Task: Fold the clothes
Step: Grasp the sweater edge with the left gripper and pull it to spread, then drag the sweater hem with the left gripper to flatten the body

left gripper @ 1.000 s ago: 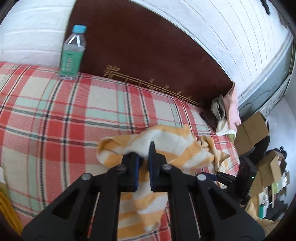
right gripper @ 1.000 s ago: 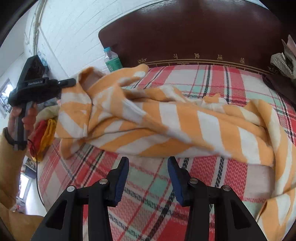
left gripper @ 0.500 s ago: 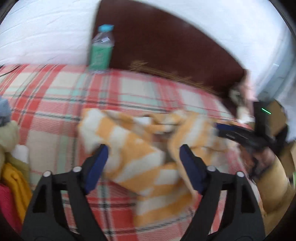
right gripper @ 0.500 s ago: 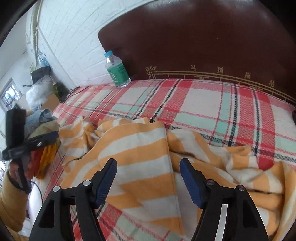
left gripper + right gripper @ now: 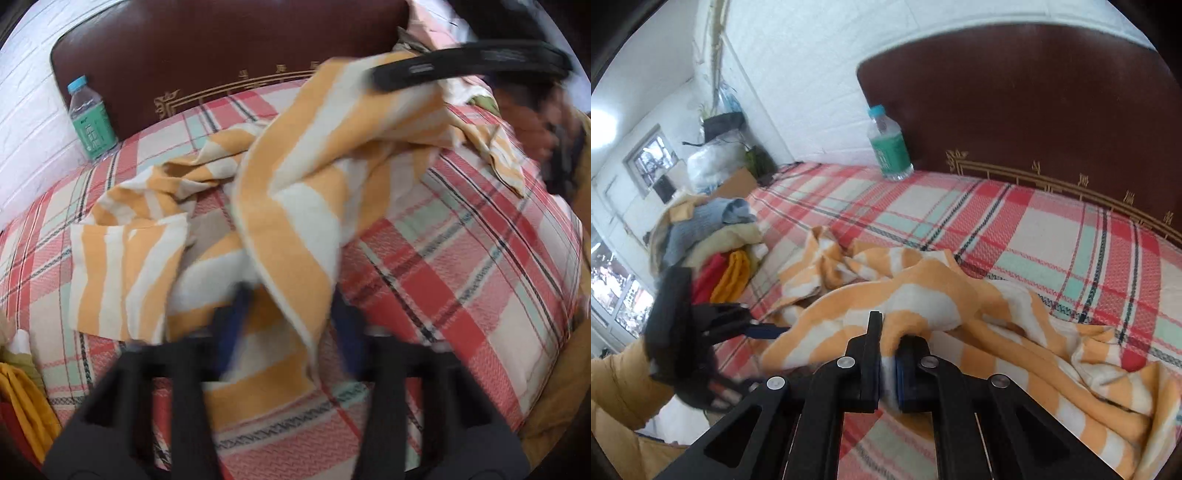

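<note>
From the left: a pile of clothes sat at the bed's left edge, and a water bottle stood upright against the dark headboard. My left claw was closing over the near edge of the orange-and-white striped garment; cloth lay between its blurred jaws, though I could not tell whether the pads yet pressed on it. The garment lay crumpled across the plaid bedsheet, mid-bed. Further right, my right claw was clamped together on a raised fold of the same garment, lifting that part clear of the sheet.
</note>
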Tool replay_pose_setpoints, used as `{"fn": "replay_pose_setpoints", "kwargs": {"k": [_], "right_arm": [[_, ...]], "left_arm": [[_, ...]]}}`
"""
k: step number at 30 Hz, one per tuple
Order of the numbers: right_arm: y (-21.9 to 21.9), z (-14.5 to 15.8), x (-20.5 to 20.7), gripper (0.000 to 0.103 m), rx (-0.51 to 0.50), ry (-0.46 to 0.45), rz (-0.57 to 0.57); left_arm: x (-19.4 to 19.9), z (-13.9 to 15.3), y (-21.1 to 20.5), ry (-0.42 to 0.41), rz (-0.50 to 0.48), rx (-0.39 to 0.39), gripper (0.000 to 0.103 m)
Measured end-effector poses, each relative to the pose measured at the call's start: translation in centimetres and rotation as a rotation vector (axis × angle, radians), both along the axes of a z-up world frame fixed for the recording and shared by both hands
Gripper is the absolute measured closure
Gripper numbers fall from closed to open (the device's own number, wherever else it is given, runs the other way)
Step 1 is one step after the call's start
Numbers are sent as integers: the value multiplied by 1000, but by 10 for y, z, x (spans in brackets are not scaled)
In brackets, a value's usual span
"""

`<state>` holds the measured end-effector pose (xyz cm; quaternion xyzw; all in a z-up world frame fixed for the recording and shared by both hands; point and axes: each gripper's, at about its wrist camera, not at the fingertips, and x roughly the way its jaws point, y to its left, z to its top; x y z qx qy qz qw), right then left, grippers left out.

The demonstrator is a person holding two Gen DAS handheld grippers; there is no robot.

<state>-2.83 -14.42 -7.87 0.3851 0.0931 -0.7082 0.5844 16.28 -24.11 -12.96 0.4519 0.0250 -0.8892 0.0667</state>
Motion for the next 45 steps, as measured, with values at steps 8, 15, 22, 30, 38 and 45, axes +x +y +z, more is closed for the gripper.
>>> {"fn": "replay_pose_setpoints", "kwargs": {"k": [8,15,22,30,38,45], "right_arm": [[109,49,56,99,-86,70,-2],[181,10,102,98,6,35,-43],[199,-60,129,93,195,-34,-41],[229,-19,139,65,157,113,-18],[145,6,178,28,35,257,213],[42,-56,229,30,191,365,523]], "left_arm": [[46,57,34,74,-168,58,90],[100,53,116,-10,-390,102,90],[116,10,147,-79,-395,182,89],[135,28,76,58,-106,124,14],[119,-27,35,-54,51,257,15],[118,-27,44,-72,35,325,76]]}}
